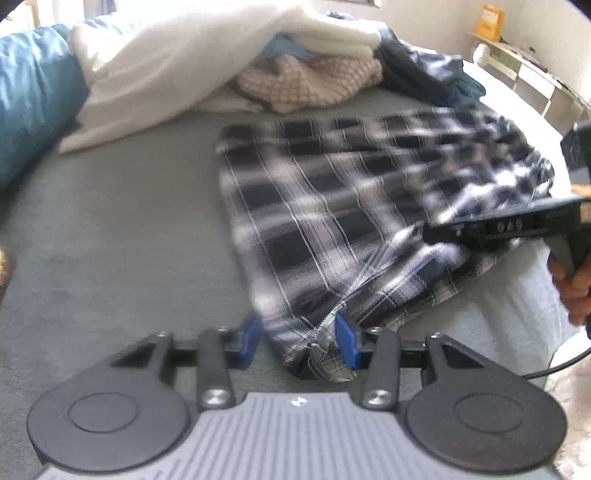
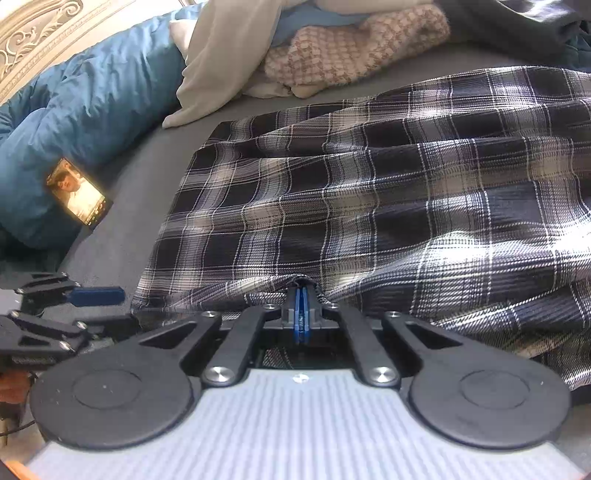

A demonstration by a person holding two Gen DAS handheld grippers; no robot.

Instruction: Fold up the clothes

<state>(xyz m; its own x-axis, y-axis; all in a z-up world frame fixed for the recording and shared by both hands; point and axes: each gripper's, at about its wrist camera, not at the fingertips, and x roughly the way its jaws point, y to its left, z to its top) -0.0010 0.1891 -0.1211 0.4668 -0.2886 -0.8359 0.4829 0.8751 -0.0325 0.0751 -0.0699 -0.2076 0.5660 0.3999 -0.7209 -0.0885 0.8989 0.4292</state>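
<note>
On the grey bed sheet [image 1: 122, 229] a dark plaid shirt [image 2: 369, 192] lay spread, filling the middle and the 3 o'clock side of the right wrist view. Its near hem ran along the 6 o'clock edge of the cloth, where both tools met it.

The right gripper [image 2: 302, 295] had its blue pads pressed flat together, with a fold of the hem pinched between them. In the left wrist view the same tool reached in from 3 o'clock, a hand [image 1: 576, 291] wrapped around its grip, its tip buried in the plaid.

The left gripper [image 1: 301, 338] stood with its jaws partly apart. A corner of the shirt hung between the blue pads [image 1: 347, 341]; it seemed to touch the right-hand pad only, though blur in that view made this hard to settle. From the right wrist view this gripper showed at 9 o'clock, just beside the shirt's near left corner, one blue finger [image 2: 98, 296] pointing toward the cloth.

Toward 12 o'clock, past the shirt, sat a pile of laundry: a pink knitted piece [image 2: 354, 48], folded white cloth [image 1: 332, 33] on top of it, and dark clothes [image 1: 421, 70] to the 1 o'clock side. A white pillow [image 1: 155, 77] slanted down at 11 o'clock. A blue quilt [image 2: 85, 122] bunched along 9 to 10 o'clock, with a lit phone [image 2: 78, 192] leaning against it, apart from the shirt.
</note>
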